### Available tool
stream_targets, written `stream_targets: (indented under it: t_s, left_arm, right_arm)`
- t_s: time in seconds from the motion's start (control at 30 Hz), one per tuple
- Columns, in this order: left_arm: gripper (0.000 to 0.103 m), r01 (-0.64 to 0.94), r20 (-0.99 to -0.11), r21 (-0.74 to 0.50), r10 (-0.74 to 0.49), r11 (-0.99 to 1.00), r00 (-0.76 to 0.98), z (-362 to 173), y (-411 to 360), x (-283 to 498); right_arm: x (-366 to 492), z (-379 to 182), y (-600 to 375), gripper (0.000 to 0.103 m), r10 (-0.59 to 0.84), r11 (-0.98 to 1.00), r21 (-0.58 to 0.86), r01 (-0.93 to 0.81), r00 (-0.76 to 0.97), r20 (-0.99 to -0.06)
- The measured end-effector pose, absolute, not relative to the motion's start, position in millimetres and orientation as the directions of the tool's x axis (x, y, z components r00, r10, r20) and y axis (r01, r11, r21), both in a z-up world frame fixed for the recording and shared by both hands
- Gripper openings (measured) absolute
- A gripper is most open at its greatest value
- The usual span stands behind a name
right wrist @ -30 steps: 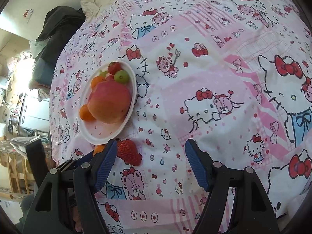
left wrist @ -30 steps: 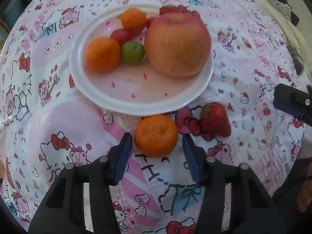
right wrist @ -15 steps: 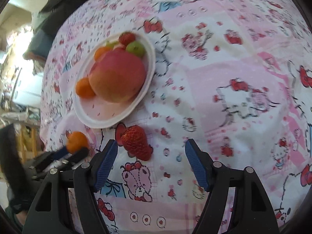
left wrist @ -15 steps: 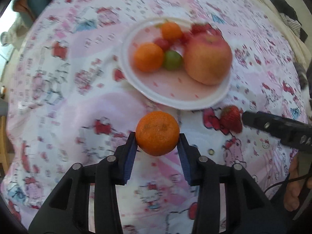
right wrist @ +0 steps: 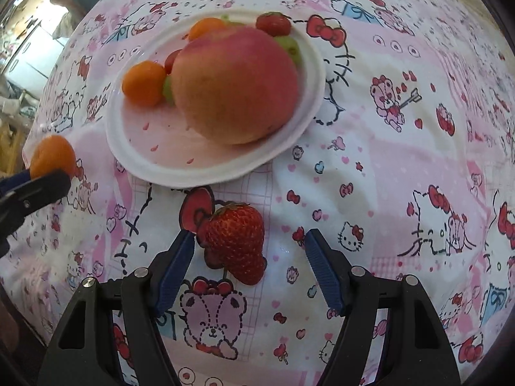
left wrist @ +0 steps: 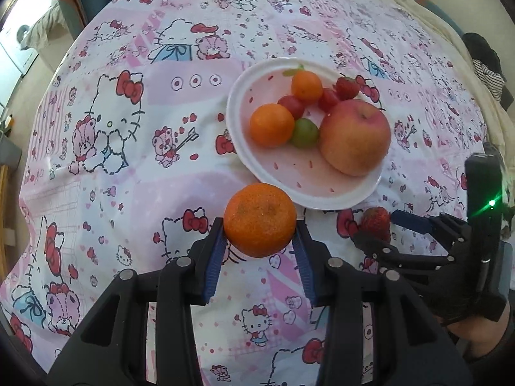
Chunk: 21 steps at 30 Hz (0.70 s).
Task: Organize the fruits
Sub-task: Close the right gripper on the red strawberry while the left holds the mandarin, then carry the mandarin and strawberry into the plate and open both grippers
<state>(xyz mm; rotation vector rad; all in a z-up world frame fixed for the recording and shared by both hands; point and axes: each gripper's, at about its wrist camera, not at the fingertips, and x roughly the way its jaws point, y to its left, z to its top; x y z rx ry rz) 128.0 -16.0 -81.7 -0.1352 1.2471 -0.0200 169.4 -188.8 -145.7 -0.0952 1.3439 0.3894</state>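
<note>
Having risen since before, clamped mandarin [left wrist: 260, 220] in left tongs [left wrist: 260, 247].

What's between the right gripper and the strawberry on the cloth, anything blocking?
Nothing visible. The strawberry lies on the cloth between the open fingers of the right gripper, nearer its left finger. The plate sits beyond it, and the left gripper holds its orange off to the side.

A pink and white patchwork cartoon-cat bedsheet [left wrist: 135, 167] covers the whole surface and drapes over its edges. Beyond its far left corner, bright daylight falls on white cabinet doors [left wrist: 16, 51] and a pale floor. At the far right edge, dark clothing and a striped garment [left wrist: 491, 77] lie on cream fabric [left wrist: 428, 19].
</note>
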Motion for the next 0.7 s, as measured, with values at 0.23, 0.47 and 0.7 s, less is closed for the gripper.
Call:
stream_targets:
  t_s: [0.23,0.47,0.7]
  left_arm:
    - [0.037,-0.073,-0.944,-0.112,-0.084,0.991,0.318,-83.6,-13.1,129.8]
    - [0.037,-0.081,-0.941,-0.105,-0.072,0.991,0.329,-84.6,-10.5,130.8]
    - [0.037,-0.08,-0.936,-0.099,-0.065,0.992,0.345,-82.1,-9.3,130.0]
  right_arm:
    - [166.4,-139.8,-181.2,0.036,0.242,0.916,0.161,-0.367,0.185,-0.953]
    - [163.3,-134.3,-203.8,0.036,0.325,0.91,0.259,-0.325,0.167,-0.931]
    - [155.8,-120.7,-223.9,0.036,0.375,0.902,0.311,-0.299,0.189,-0.907]
